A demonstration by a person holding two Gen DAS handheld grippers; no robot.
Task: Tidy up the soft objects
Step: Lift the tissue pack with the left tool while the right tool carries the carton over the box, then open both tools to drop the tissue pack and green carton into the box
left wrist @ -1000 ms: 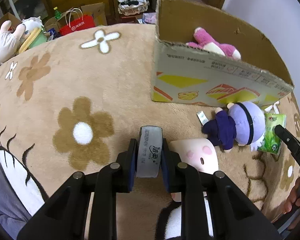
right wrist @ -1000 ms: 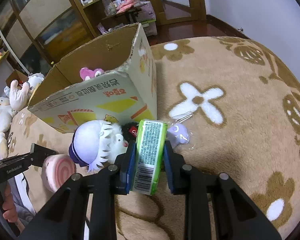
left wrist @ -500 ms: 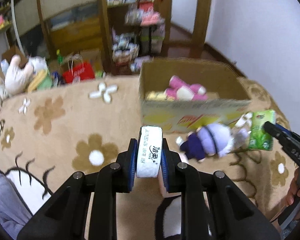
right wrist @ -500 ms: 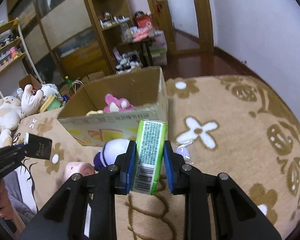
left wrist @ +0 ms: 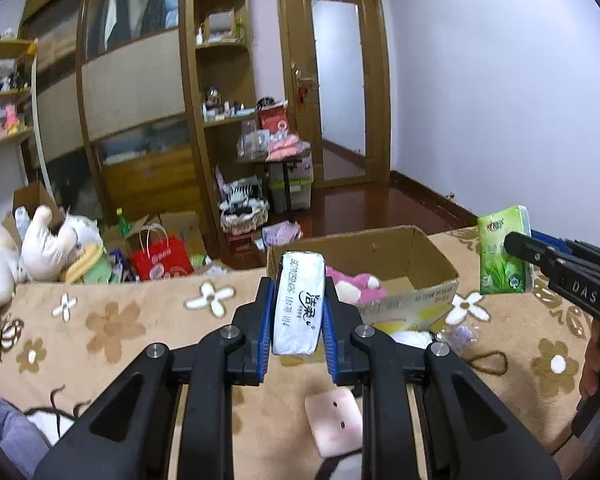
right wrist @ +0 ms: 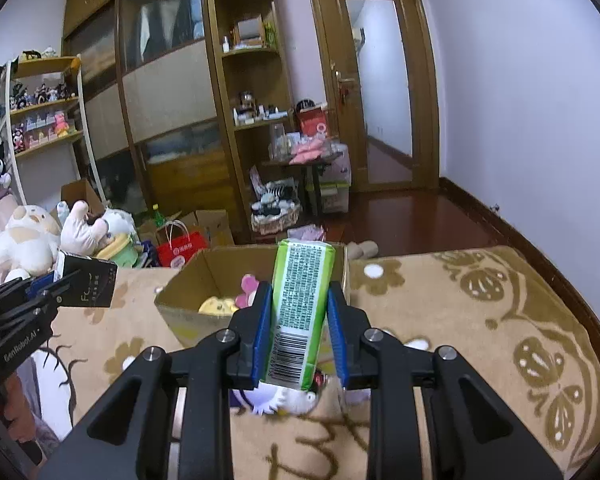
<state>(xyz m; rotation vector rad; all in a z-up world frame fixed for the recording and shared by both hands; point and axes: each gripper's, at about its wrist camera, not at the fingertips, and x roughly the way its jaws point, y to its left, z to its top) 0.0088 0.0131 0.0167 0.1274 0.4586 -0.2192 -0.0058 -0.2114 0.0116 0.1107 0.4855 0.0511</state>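
Note:
My left gripper (left wrist: 298,312) is shut on a white tissue pack (left wrist: 299,300) and holds it raised in front of the open cardboard box (left wrist: 416,304). My right gripper (right wrist: 300,320) is shut on a green tissue pack (right wrist: 300,312), also raised before the box (right wrist: 180,312). The green pack also shows in the left wrist view (left wrist: 504,256), at the right. A pink plush (left wrist: 360,282) lies in the box. A pink soft piece (left wrist: 334,422) lies on the flowered blanket (left wrist: 112,328). A white-haired doll (right wrist: 284,400) lies below the right gripper.
Plush toys (left wrist: 40,248) and a red bag (left wrist: 162,256) sit beyond the blanket at left. Wooden shelves and cabinets (left wrist: 216,120) and a door (left wrist: 336,80) stand behind. The blanket's right part (right wrist: 500,320) carries flower patterns.
Both grippers have risen from the blanket with their tissue packs and tilted up, so the room now shows. The doll and pink piece stay on the blanket.

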